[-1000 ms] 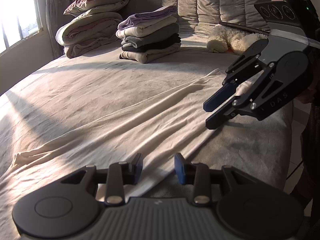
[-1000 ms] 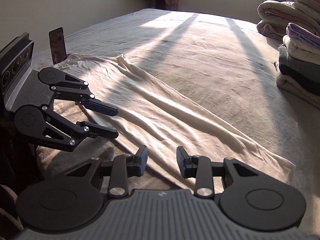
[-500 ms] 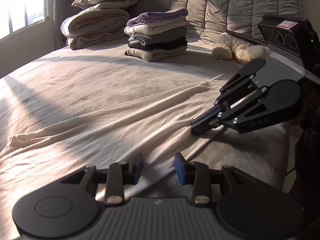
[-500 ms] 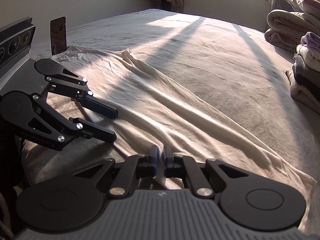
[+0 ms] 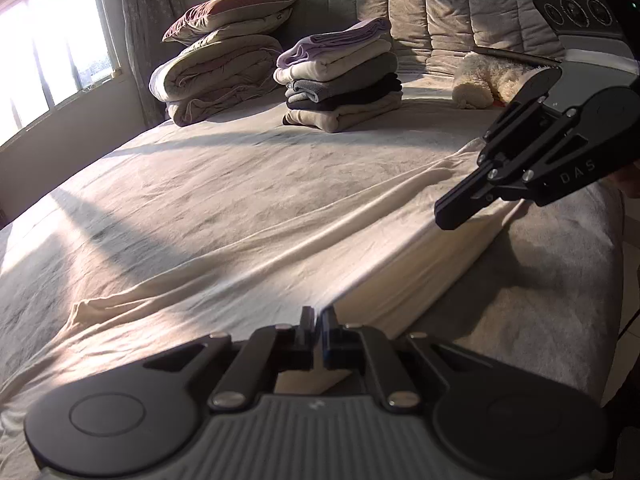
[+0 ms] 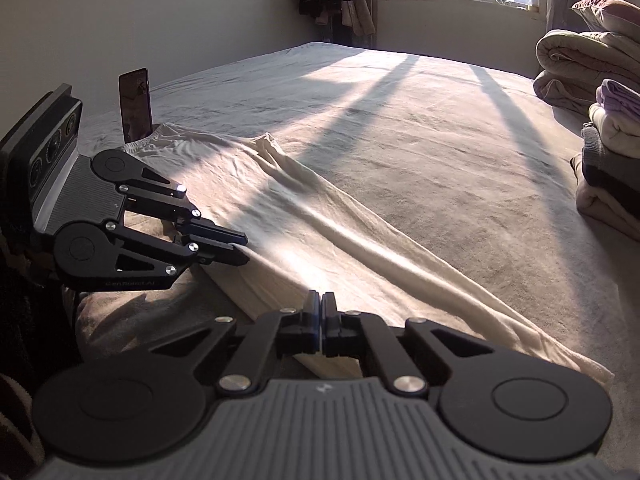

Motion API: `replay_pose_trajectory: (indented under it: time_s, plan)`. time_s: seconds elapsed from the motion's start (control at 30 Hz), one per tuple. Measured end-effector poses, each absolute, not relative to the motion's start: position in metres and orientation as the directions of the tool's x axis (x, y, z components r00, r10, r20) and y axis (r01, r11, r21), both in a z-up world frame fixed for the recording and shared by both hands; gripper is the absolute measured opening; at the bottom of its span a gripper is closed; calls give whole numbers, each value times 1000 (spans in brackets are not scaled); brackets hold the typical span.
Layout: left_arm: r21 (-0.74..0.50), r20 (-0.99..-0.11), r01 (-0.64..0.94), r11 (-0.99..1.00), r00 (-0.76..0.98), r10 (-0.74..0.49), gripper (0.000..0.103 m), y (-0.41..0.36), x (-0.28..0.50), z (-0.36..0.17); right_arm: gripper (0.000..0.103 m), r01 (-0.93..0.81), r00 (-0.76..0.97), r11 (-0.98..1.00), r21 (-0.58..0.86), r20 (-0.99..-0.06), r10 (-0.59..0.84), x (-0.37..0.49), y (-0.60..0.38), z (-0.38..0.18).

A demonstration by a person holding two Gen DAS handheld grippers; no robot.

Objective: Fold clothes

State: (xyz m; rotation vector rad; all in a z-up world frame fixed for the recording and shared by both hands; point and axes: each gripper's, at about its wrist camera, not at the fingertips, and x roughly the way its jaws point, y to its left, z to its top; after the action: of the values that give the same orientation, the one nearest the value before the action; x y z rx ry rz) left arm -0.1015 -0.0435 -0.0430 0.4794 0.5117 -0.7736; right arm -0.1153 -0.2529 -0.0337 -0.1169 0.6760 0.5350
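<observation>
Left wrist view: your left gripper (image 5: 318,322) and right gripper (image 5: 452,216) are clamped on the cream garment's (image 5: 248,264) near edge; folded stack (image 5: 340,76) at 12 o'clock; fold pending.

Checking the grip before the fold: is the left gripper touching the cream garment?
Touching. Right wrist view shows the left gripper shut on the cream garment edge.
</observation>
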Motion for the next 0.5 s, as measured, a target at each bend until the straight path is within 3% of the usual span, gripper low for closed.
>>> replay_pose_trajectory:
  time_s: [0.5]
  plan:
    - [176, -637, 813, 556, 524, -565, 0, -35, -108, -46, 0, -517, 606, 853, 71, -673, 423, -114, -254, -38]
